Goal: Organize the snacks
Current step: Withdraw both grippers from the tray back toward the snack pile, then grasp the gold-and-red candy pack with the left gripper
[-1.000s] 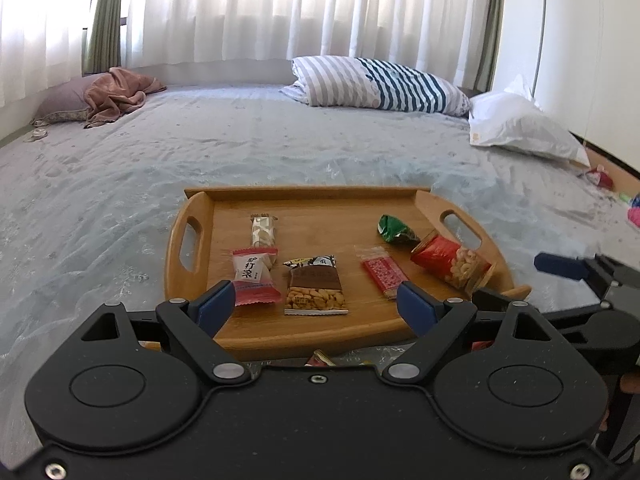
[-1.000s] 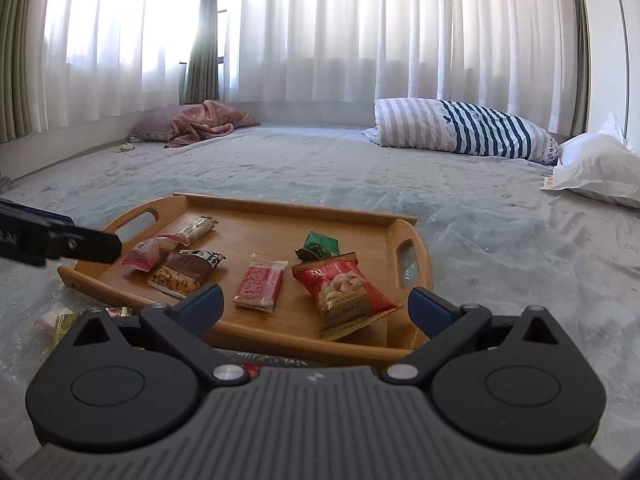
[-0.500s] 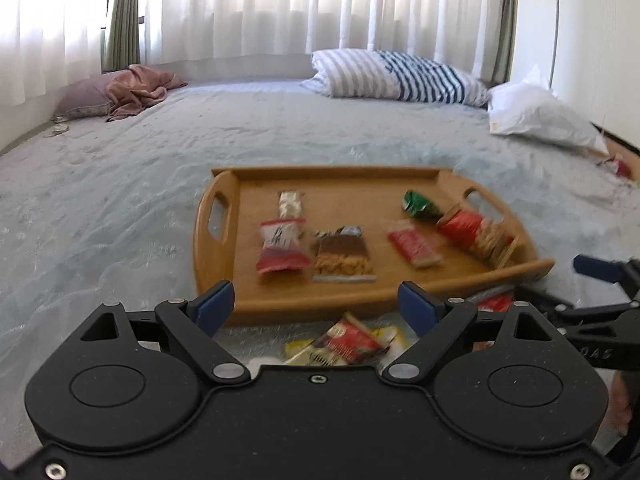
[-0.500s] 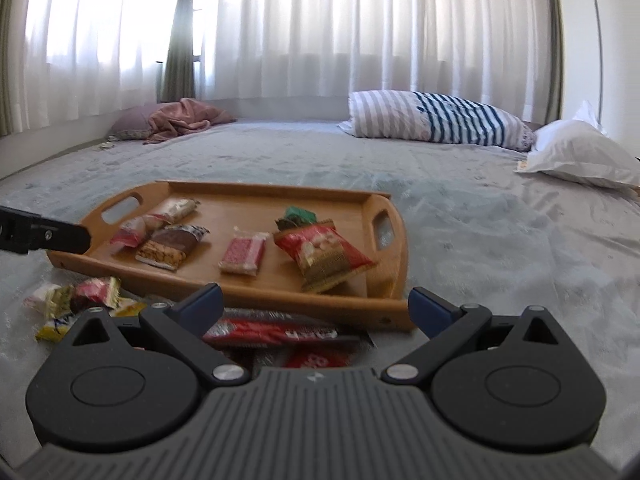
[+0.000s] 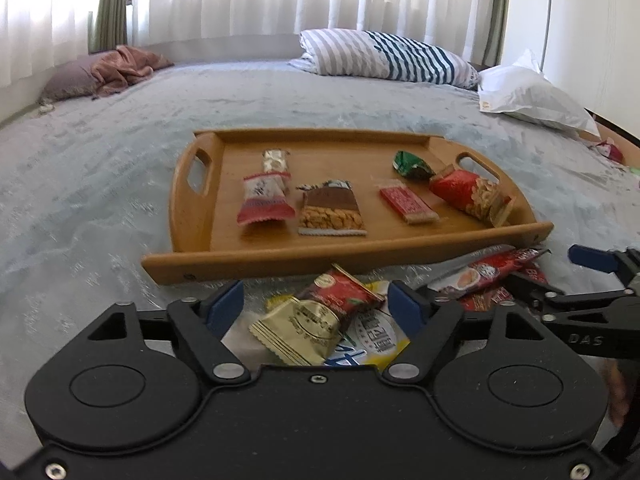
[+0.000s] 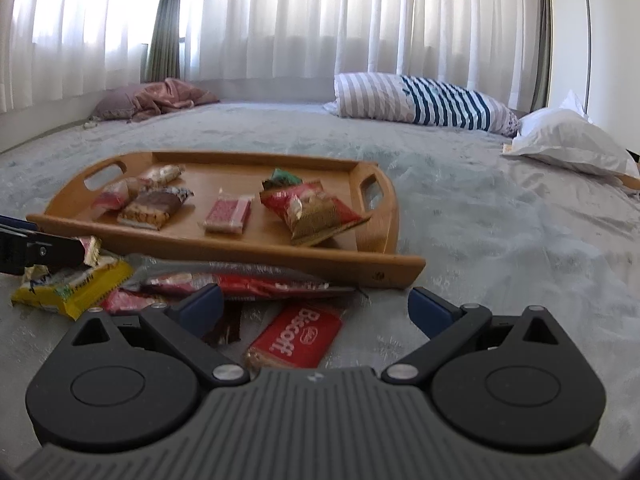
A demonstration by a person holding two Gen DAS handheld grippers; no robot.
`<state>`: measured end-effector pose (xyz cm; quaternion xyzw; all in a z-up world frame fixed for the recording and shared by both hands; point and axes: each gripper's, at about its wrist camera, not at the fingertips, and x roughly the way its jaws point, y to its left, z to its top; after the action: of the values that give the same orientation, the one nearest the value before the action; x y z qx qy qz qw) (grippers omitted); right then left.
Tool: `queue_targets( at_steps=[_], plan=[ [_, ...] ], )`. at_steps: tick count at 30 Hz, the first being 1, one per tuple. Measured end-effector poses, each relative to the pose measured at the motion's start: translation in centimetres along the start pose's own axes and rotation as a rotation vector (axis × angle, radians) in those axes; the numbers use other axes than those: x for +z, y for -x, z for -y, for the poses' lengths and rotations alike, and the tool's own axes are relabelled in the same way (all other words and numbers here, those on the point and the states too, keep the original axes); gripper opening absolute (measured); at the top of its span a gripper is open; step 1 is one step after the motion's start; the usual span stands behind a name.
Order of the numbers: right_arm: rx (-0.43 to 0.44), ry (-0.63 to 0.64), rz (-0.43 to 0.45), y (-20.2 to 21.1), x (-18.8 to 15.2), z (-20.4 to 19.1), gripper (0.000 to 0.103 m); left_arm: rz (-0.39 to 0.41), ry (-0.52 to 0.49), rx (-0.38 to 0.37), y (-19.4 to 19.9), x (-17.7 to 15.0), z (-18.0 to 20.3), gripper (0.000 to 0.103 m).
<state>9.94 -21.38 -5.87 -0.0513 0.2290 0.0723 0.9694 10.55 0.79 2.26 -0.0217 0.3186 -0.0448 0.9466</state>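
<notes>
Tray: wooden tray (image 5: 192, 224) sits on the gray bed cover (image 5: 100, 184), w/ six snacks already on it.
Loose snacks: a pile lies on the cover just in front of the tray's near edge. Gold packet (image 5: 298, 326), red packet (image 5: 344, 290), yellow bag (image 6: 76, 286), long red wrapper (image 6: 240, 280), Biscoff pack (image 6: 296, 334).
L gripper (image 5: 316, 306): jaws spread wide, holding nothing, w/ the gold and red packets between the tips.
R gripper (image 6: 314, 308): jaws spread wide too, nothing held, right over the Biscoff pack.
What could go wrong: packets overlap, so a pinch may grab two at once or slip off the shiny wrap. The two grippers are close, so they could bump. A low push could shove the tray.
Hard to see: the yellow bag's print is partly covered. A dark wrapper (image 6: 228, 326) by the R gripper's left tip is too hidden to name. Pile's near side is cut off by both gripper bodies.
</notes>
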Motion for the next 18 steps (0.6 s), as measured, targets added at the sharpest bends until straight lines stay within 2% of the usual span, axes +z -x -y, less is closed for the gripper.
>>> queue_targets(
  at_steps=[6,8,10,15,18],
  plan=[
    [0.001,-0.019,-0.011,-0.3,-0.5,0.1,0.103,0.027,-0.040,-0.006,0.1,-0.7,0.8,0.063],
    [0.012,-0.029,-0.012,-0.4,-0.7,0.2,0.103,0.034,-0.045,-0.011,0.2,-0.9,1.0,0.057],
    [0.023,-0.046,-0.010,-0.5,-0.8,0.5,0.103,0.025,-0.036,-0.030,0.3,-1.0,1.2,0.046],
    [0.025,-0.056,0.002,-0.5,-1.0,0.7,0.103,0.016,-0.002,-0.078,1.3,-1.1,1.3,0.035],
    [0.017,-0.042,0.013,-0.3,-1.1,0.4,0.103,0.007,0.003,-0.109,1.8,-1.1,1.5,0.036]
  ],
)
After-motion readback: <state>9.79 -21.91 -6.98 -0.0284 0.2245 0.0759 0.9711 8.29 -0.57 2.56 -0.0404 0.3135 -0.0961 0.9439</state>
